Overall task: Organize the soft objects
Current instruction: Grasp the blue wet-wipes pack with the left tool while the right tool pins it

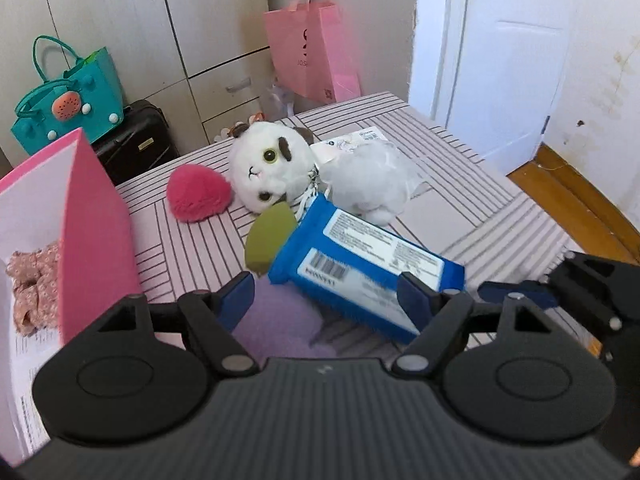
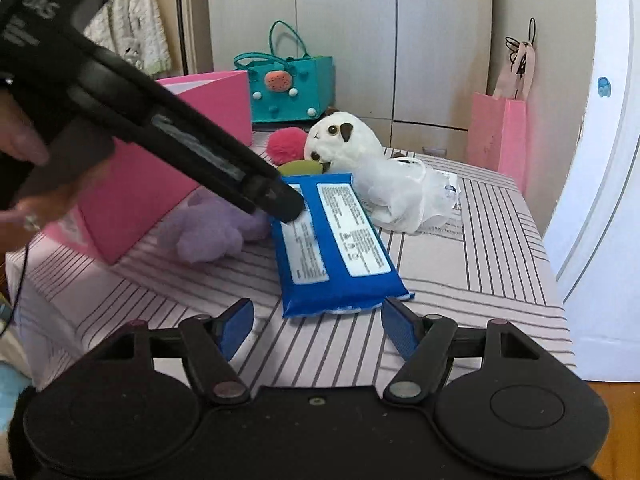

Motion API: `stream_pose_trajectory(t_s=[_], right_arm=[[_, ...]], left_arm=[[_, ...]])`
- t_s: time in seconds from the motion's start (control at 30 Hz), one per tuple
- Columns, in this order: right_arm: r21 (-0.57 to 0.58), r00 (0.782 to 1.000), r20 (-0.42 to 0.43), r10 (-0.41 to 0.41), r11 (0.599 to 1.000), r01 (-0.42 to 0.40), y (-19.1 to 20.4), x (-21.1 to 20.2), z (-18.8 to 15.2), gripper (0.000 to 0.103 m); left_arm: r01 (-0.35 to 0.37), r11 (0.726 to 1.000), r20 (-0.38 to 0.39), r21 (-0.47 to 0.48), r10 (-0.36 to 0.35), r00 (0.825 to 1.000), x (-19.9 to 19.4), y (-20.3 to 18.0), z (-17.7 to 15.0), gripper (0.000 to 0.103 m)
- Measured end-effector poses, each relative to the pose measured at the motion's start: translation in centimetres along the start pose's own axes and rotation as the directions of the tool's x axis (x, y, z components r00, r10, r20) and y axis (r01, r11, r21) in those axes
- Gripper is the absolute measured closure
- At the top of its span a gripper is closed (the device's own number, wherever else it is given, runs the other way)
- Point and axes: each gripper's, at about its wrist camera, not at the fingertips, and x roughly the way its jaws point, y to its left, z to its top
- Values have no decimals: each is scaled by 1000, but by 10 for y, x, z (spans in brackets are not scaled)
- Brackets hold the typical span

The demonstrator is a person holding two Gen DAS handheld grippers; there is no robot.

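The blue pack [image 2: 336,240] lies flat on the striped bench [image 2: 480,264], and both tools are gathered over it. The right tool [image 2: 316,322] hangs with its jaws wide and nothing between the pads; the pack's near short end sits just ahead of that gap and about centred on it, so the pack's long axis runs away from this tool and leans slightly to the left as it goes. The left tool [image 1: 330,294] is also spread wide and holds nothing. From its side the pack [image 1: 368,268] lies crosswise, its long axis slanting from far left to near right, with one end under the right pad while the left pad stands over the purple plush [image 1: 280,320] just before it. In the right view this left tool [image 2: 280,204] reaches in from the left, its tip over the pack's far left corner; whether it touches the wrapper I cannot tell. My judgement is that the pack is the next thing to be taken, and the right tool is better lined up, needing only a short push forward to straddle the narrow end. Beyond the pack lie the green pad [image 1: 268,240], the white cat [image 1: 272,164], the red puff [image 1: 198,192] and a white bundle [image 1: 372,176]. The pink box [image 1: 96,236], left of the left tool, already holds a patterned cloth [image 1: 34,288].
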Motion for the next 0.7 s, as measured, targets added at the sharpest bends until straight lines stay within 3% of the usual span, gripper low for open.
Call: stream_pose_trajectory(t_s=[0.1,0.23,0.33,0.4,0.5,0.63,0.7], right_arm=[[-6,999,5,-36,999,36,0,7,1,28],[23,999,-10,-35,999,35,-3,14,1,28],[47,1000,-12,-29,998,30,-4,18,-1,27],[66,1000,-5,-26,997,26,-6,18,-2,27],[83,999,5,-38,996,37,-6,16,-4,27],[143,999,24,-23,990,20,-12,9,-7,32],[177,999,29,-17,984,11,-17,6,-8,41]], left_arm=[[-40,999,2,-23,40,999,17,2,2,25],[-20,998,3,-52,20,1000,34,7,2,30],[-24,997,31,-68,26,999,34,11,1,43],[-34,997,50,-66,37,998,31,13,1,62],[-21,999,66,-36,23,998,28,13,1,74],[22,1000,46,-1,-22,999,25,10,-4,81],[48,999,25,5,-48,999,25,8,-8,83]])
